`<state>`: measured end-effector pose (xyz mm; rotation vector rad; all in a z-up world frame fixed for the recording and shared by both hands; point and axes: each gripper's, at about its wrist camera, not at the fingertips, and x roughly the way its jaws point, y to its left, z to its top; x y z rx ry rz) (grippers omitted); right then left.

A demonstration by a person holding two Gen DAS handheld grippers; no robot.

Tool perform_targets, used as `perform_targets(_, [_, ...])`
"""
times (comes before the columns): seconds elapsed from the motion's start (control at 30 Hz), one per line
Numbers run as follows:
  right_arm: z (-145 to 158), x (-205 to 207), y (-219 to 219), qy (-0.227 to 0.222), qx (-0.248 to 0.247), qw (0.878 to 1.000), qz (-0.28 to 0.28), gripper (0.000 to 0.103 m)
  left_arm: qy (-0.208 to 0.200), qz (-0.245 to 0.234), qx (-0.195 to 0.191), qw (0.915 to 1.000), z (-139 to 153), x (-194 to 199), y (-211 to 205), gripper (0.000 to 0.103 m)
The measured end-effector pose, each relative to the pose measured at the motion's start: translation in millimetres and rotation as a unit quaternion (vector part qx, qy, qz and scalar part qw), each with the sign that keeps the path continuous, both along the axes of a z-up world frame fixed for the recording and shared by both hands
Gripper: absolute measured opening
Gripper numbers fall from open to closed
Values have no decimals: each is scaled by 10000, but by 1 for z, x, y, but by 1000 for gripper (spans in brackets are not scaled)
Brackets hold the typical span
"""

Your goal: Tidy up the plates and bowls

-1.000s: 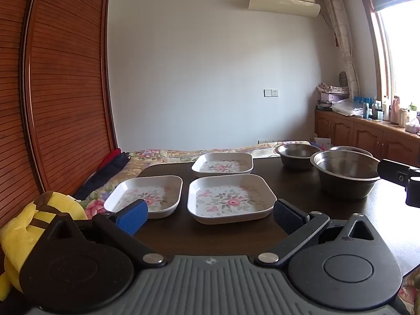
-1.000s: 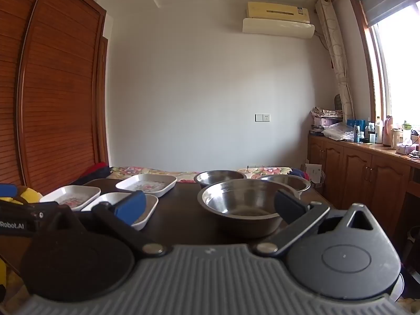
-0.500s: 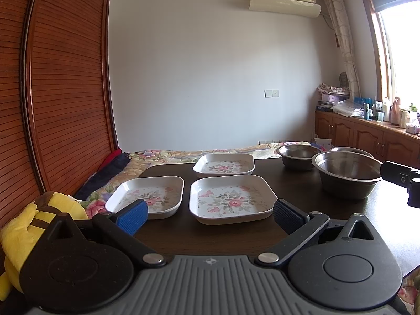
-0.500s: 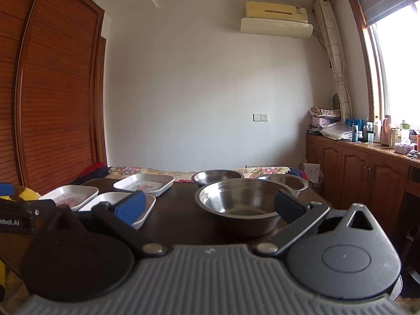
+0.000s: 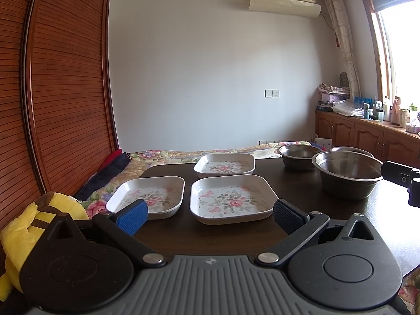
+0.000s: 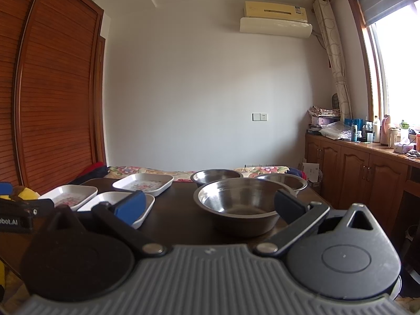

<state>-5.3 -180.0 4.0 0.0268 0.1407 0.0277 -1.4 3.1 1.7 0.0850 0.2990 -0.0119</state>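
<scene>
Three white square plates with flower prints lie on the dark table (image 5: 223, 236): one near centre (image 5: 231, 199), one to its left (image 5: 149, 194), one behind (image 5: 225, 165). Three steel bowls stand to the right: a large near one (image 5: 346, 176) (image 6: 239, 204), a middle one (image 5: 299, 155) (image 6: 216, 177), and a far one (image 6: 283, 182). My left gripper (image 5: 210, 214) is open, just short of the centre plate. My right gripper (image 6: 210, 204) is open in front of the large bowl and holds nothing.
A yellow plush toy (image 5: 29, 225) lies at the left, next to the wooden wardrobe (image 5: 52, 105). A floral bedspread (image 5: 170, 155) runs behind the table. Wooden cabinets (image 6: 362, 181) with bottles on top line the right wall under the window.
Both views have drifted a little, so the plates and bowls sit slightly higher and to the right in frame. Nothing has been grasped, and both grippers have stayed open.
</scene>
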Motion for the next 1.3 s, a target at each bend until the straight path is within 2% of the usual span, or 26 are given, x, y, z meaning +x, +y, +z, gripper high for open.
perform_targets(1.3, [1, -2, -3, -3, 11, 10000, 1, 103, -37, -17, 30, 10000, 4, -1, 0, 103])
